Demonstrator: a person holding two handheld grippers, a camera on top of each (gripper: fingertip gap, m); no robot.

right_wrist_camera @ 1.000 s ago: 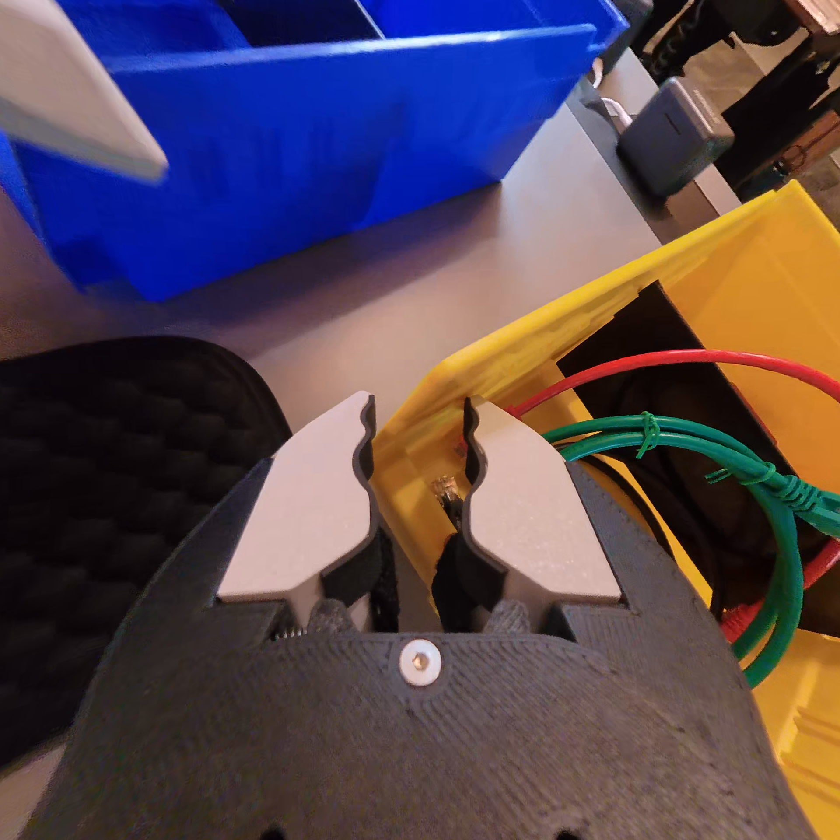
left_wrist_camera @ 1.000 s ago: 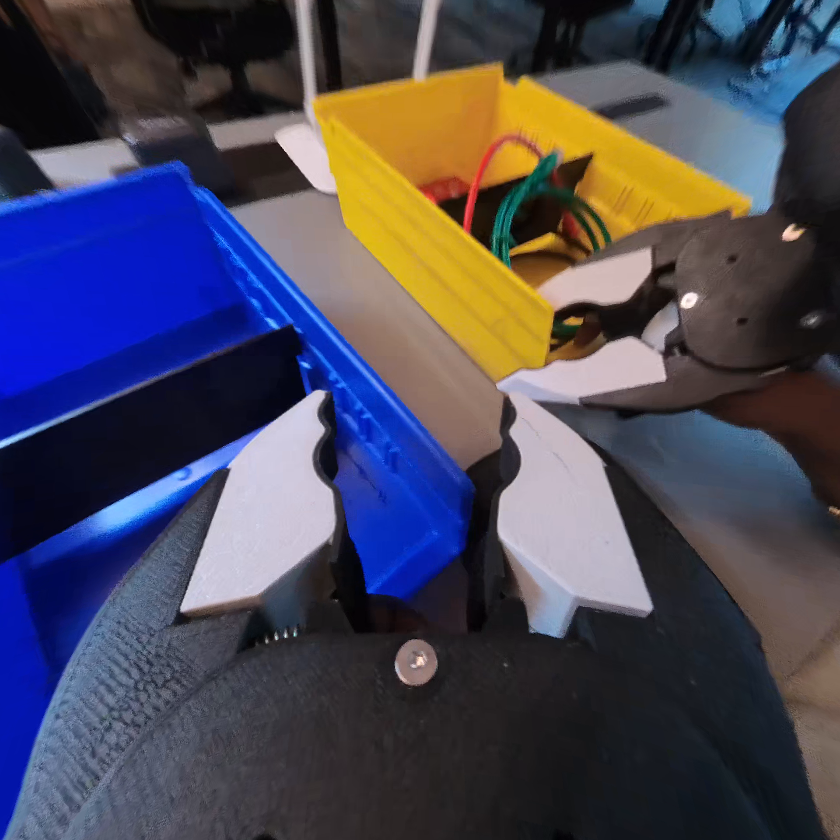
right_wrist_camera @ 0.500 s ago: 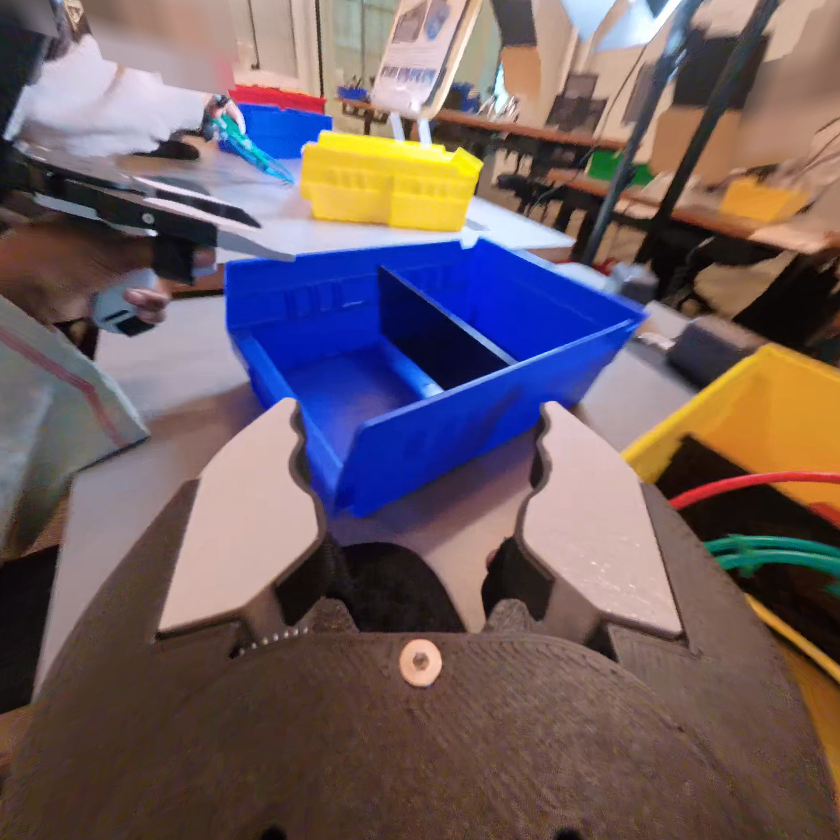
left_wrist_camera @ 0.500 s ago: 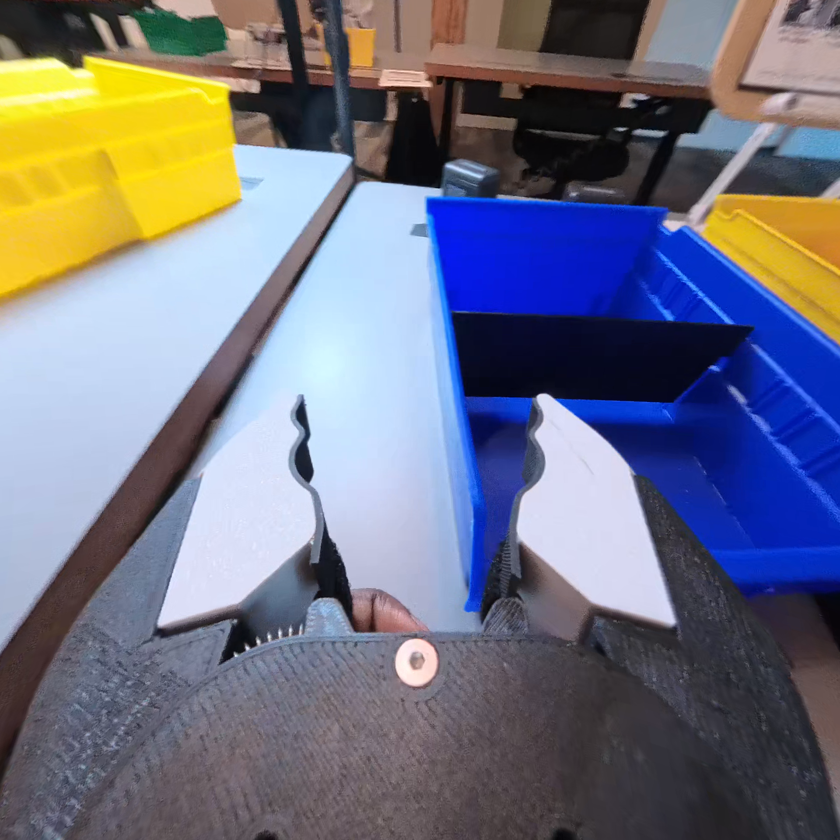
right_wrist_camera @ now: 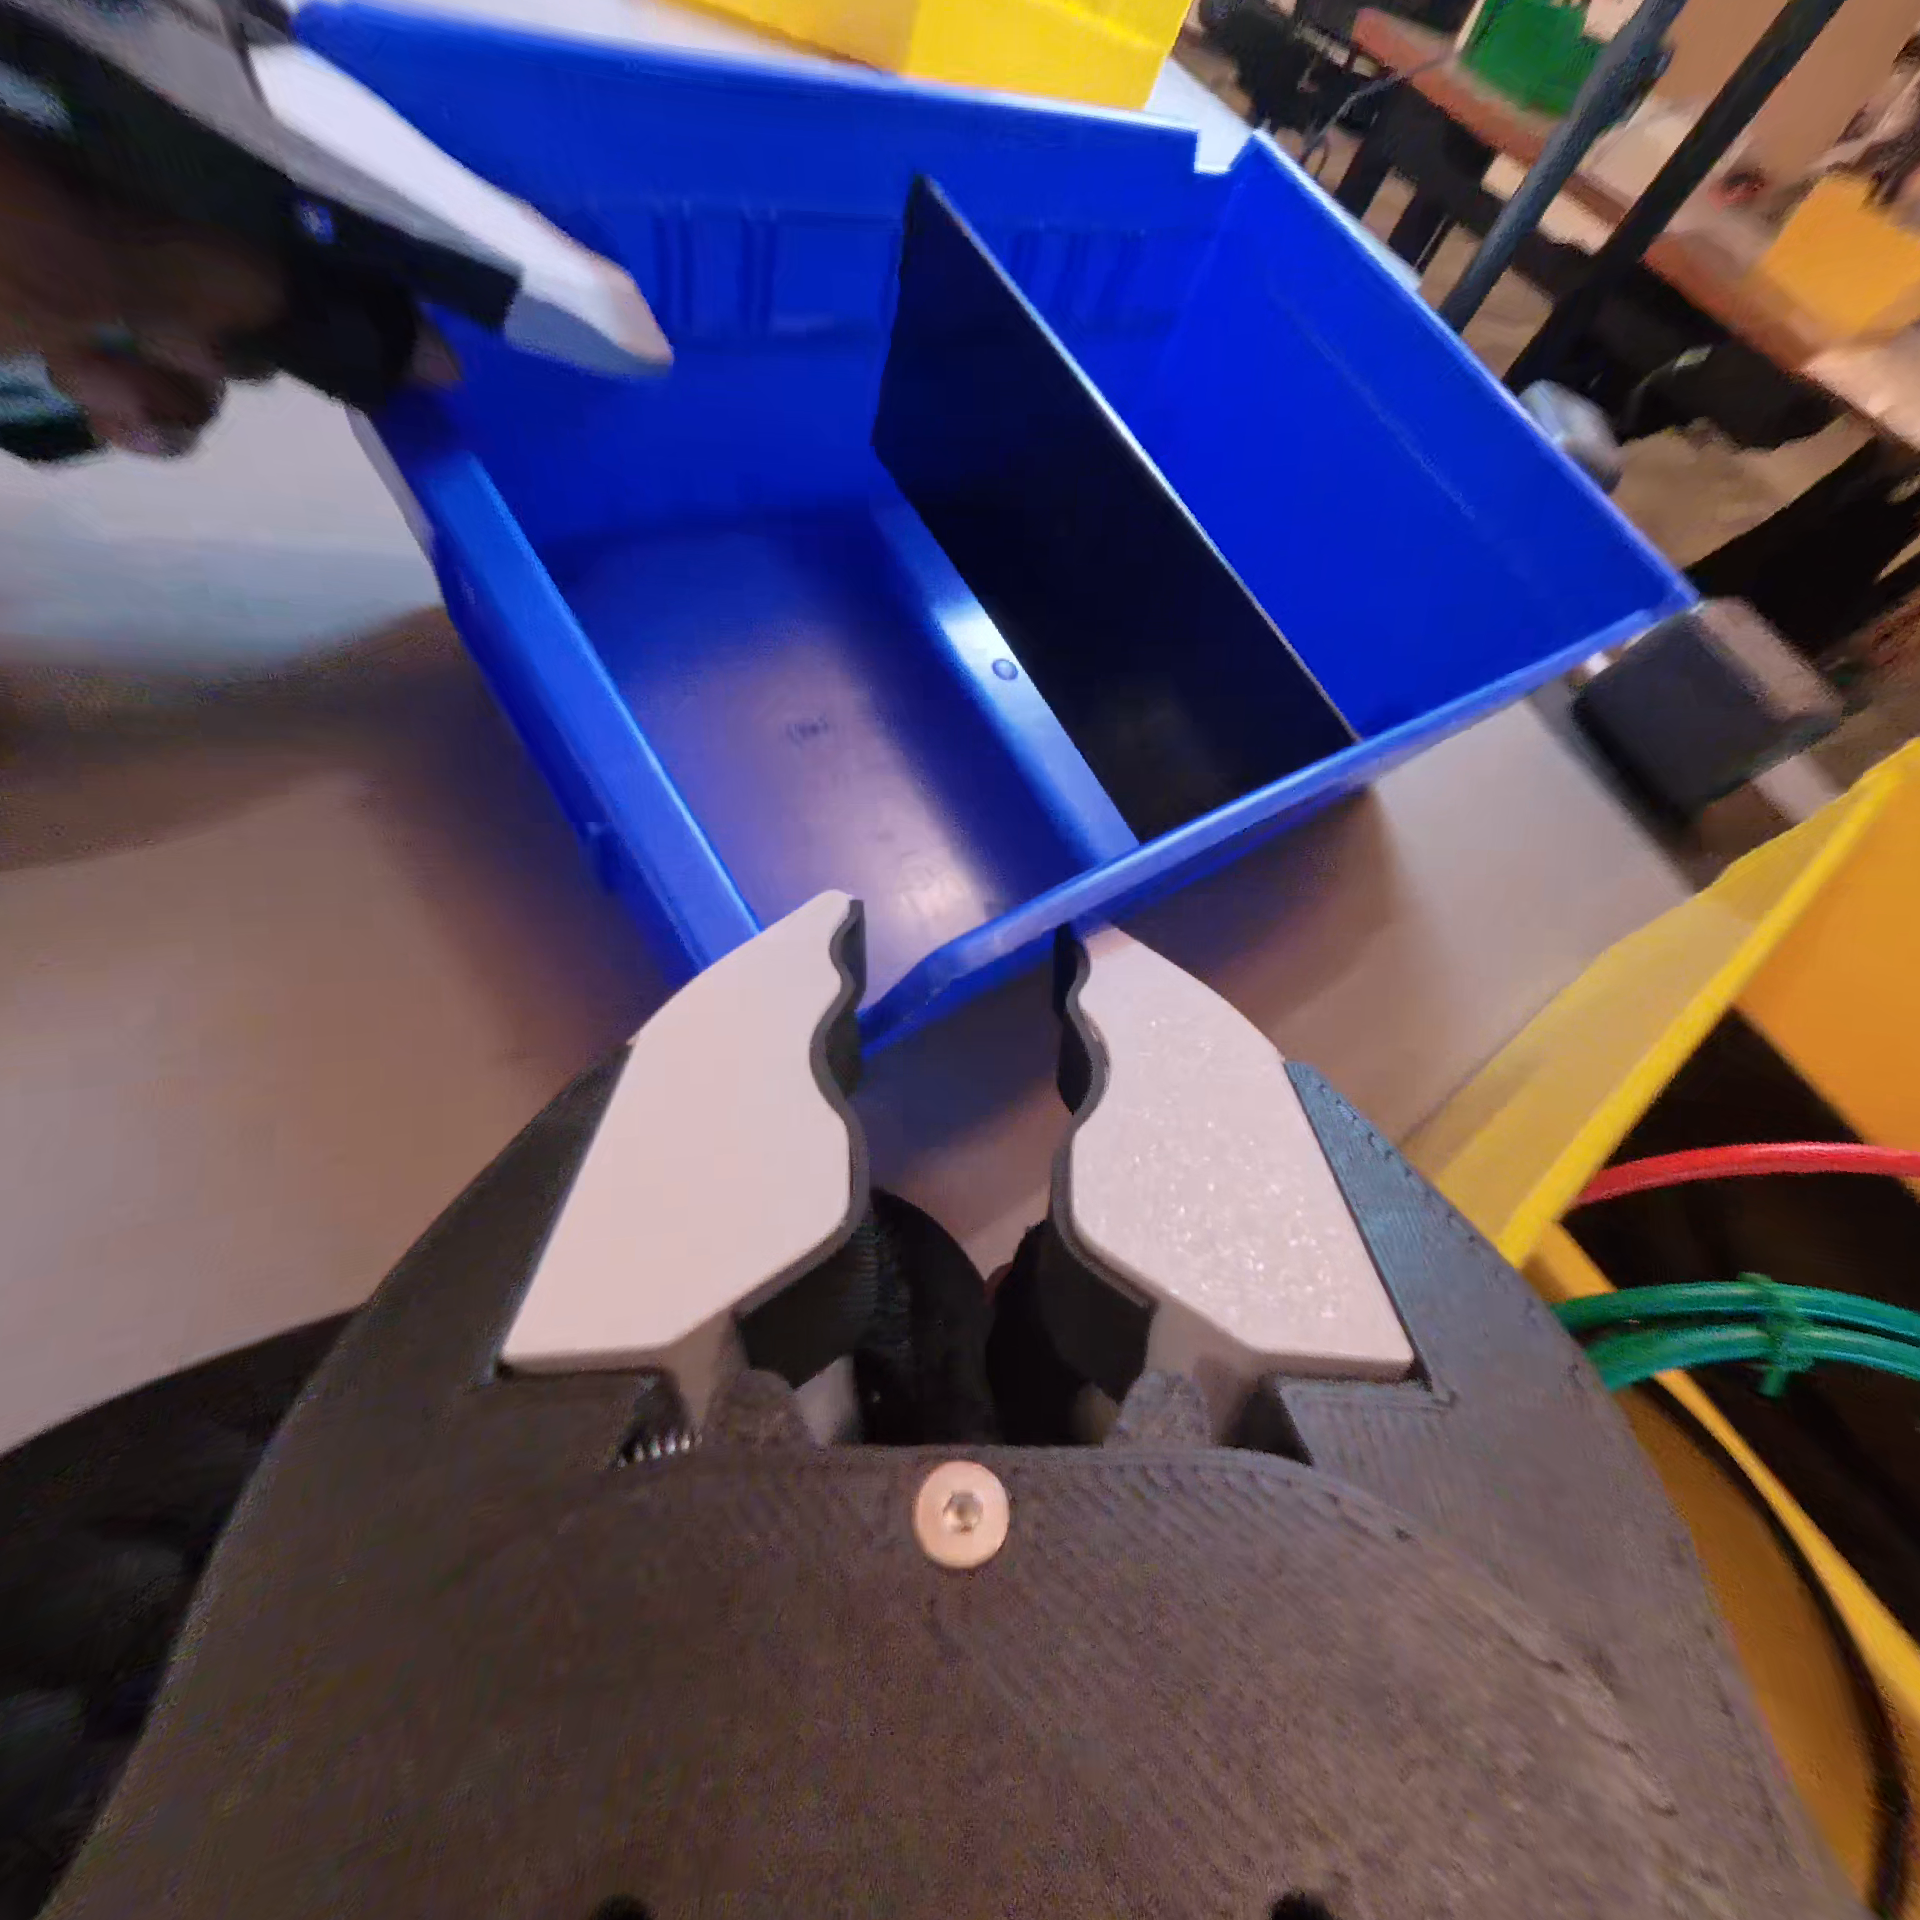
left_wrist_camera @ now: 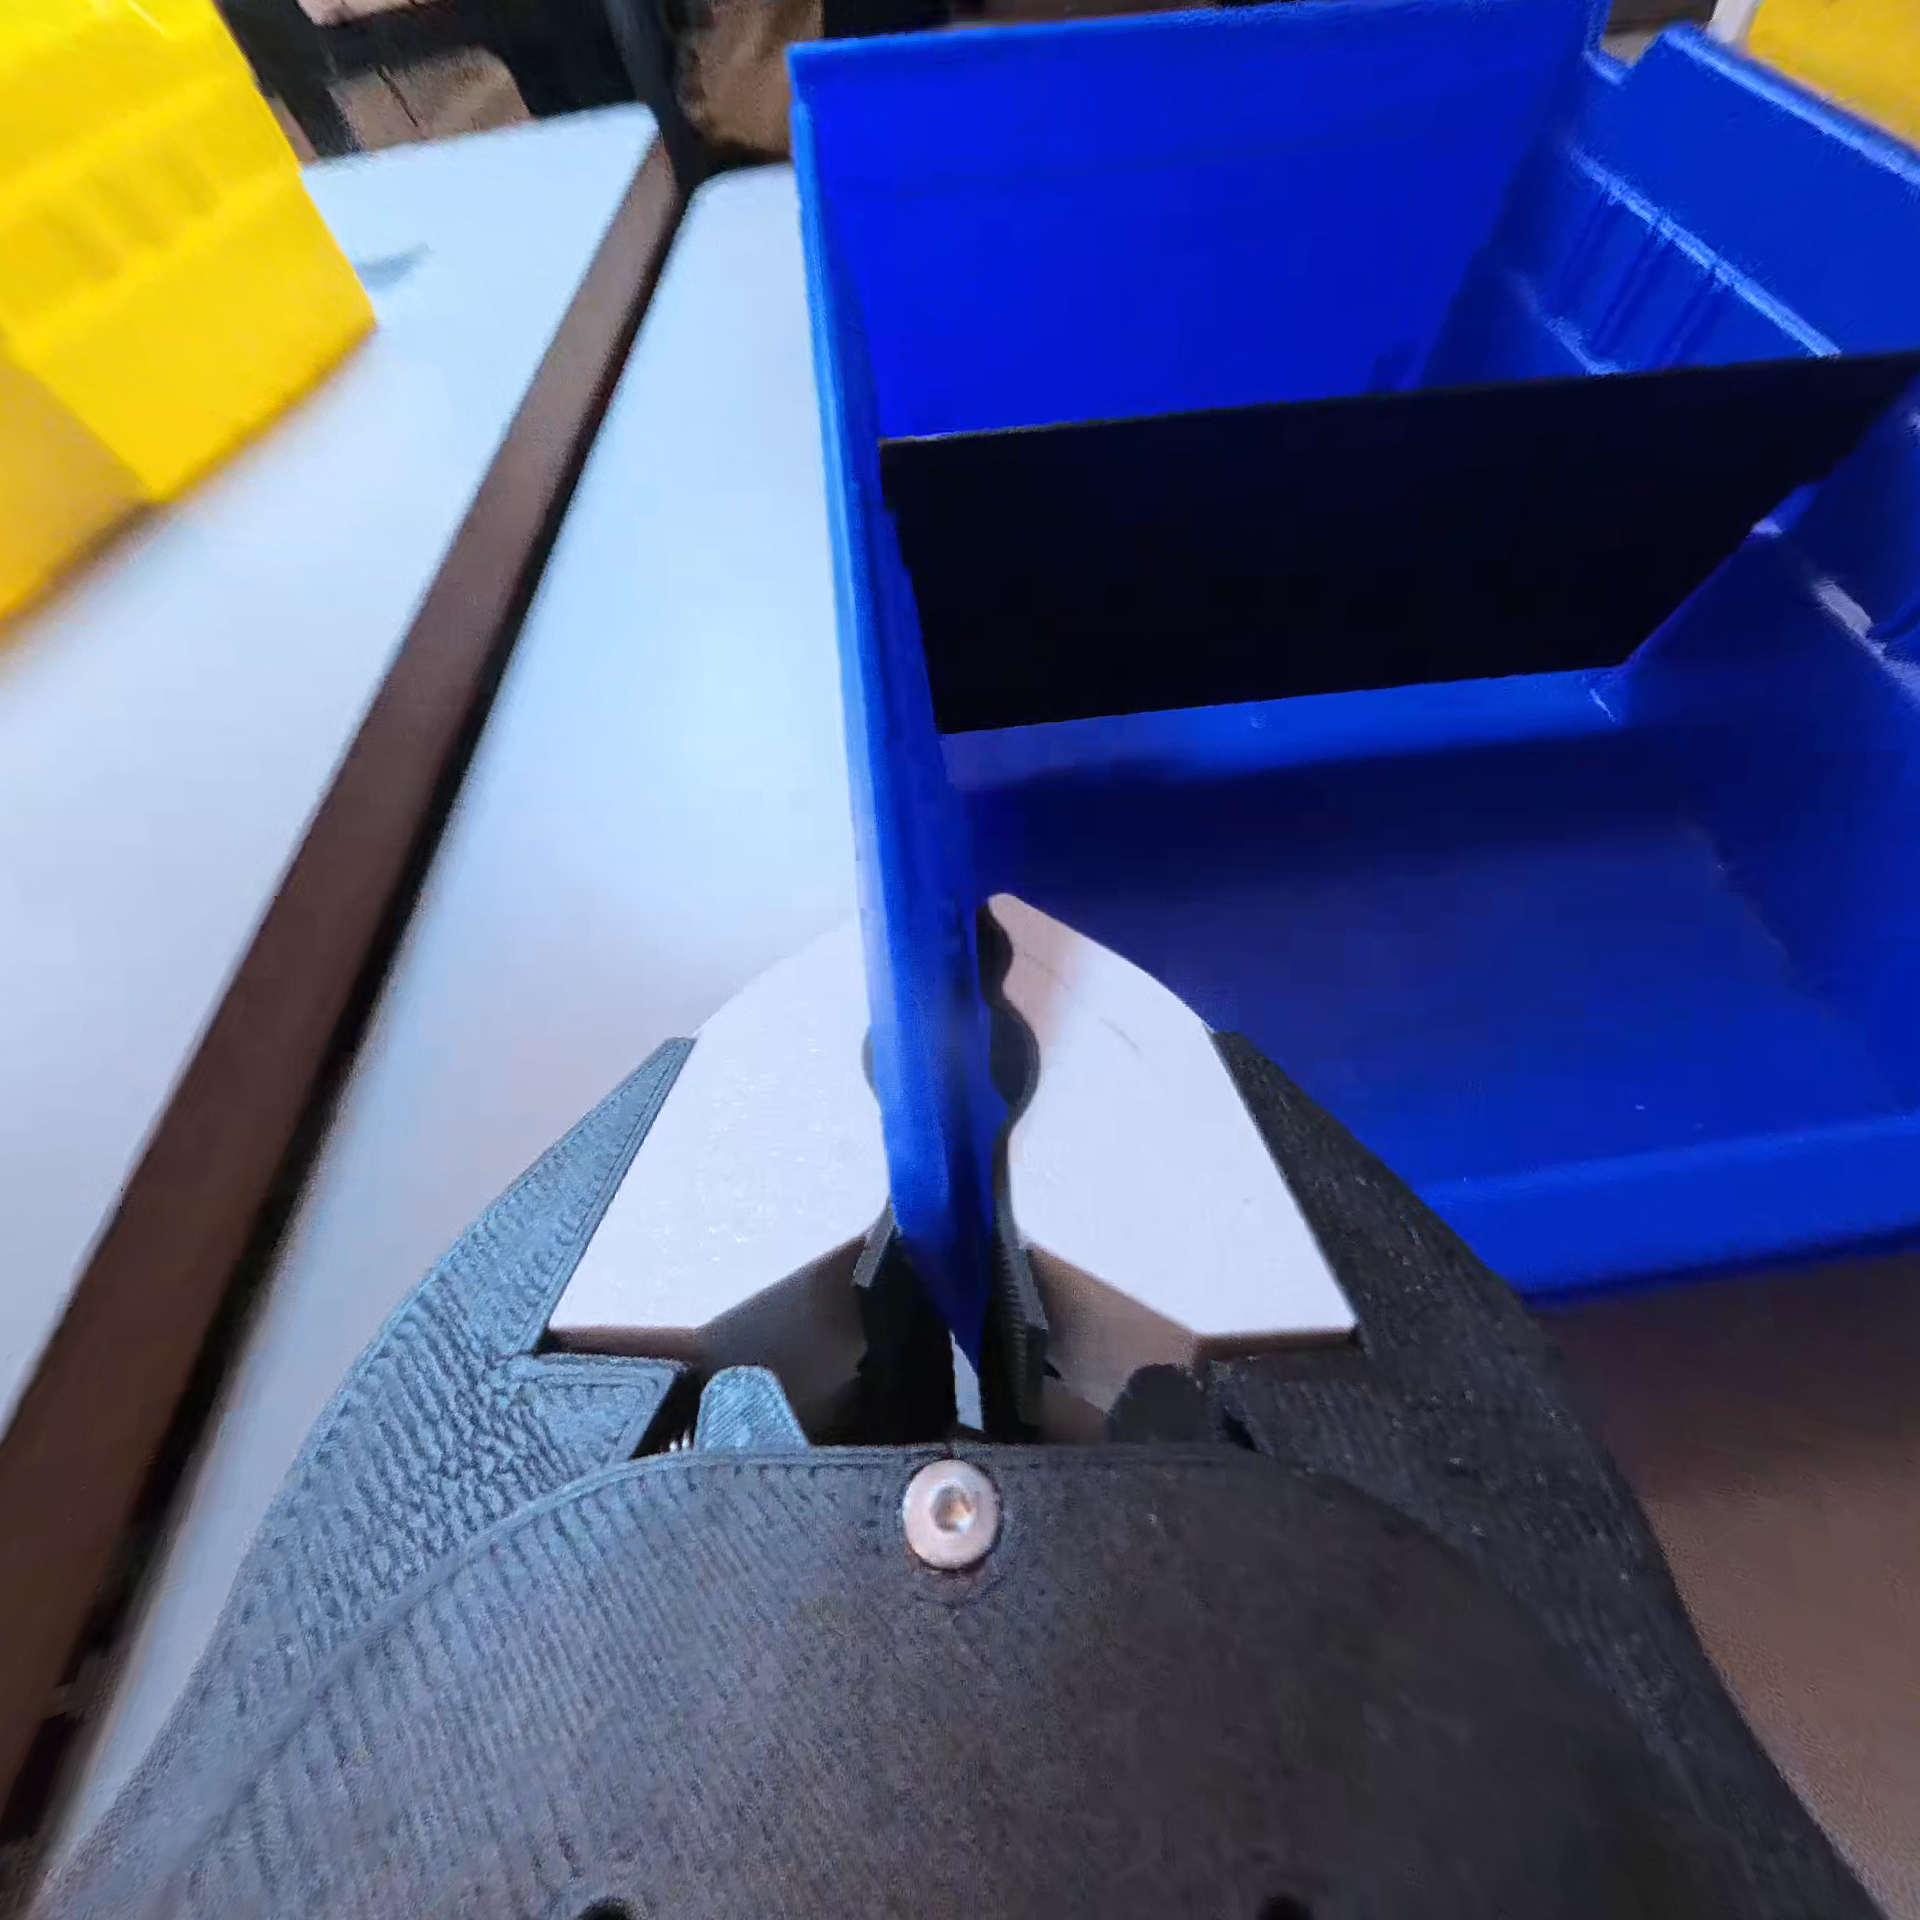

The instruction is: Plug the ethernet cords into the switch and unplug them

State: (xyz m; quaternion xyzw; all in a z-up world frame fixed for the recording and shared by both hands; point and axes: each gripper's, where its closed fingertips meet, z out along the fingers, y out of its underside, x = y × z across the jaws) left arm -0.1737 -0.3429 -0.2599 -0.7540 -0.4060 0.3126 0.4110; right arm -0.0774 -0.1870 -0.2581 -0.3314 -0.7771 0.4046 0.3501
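An empty blue bin (left_wrist_camera: 1558, 987) with a black divider (left_wrist_camera: 1351, 561) stands on the table. My left gripper (left_wrist_camera: 925, 920) is shut on the bin's left side wall. In the right wrist view, my right gripper (right_wrist_camera: 954, 920) is partly open and straddles the blue bin's (right_wrist_camera: 1403, 416) near wall at its corner, one finger inside and one outside. The left gripper (right_wrist_camera: 613, 332) shows at the bin's far wall. Red (right_wrist_camera: 1745, 1162) and green (right_wrist_camera: 1745, 1320) ethernet cords lie in a yellow bin (right_wrist_camera: 1662, 987) at the right. I cannot make out the switch.
A second yellow bin (left_wrist_camera: 156, 312) sits on the neighbouring table at the left, across a dark gap between the tables (left_wrist_camera: 416, 727). A dark grey box (right_wrist_camera: 1704, 707) stands behind the blue bin's right corner. More tables and bins stand farther back. Spacing between my two grippers at the tips: around 20 cm.
My left gripper moved forward and shut on the blue bin's left wall. My right gripper dropped to the bin's near wall and its jaws narrowed around it.
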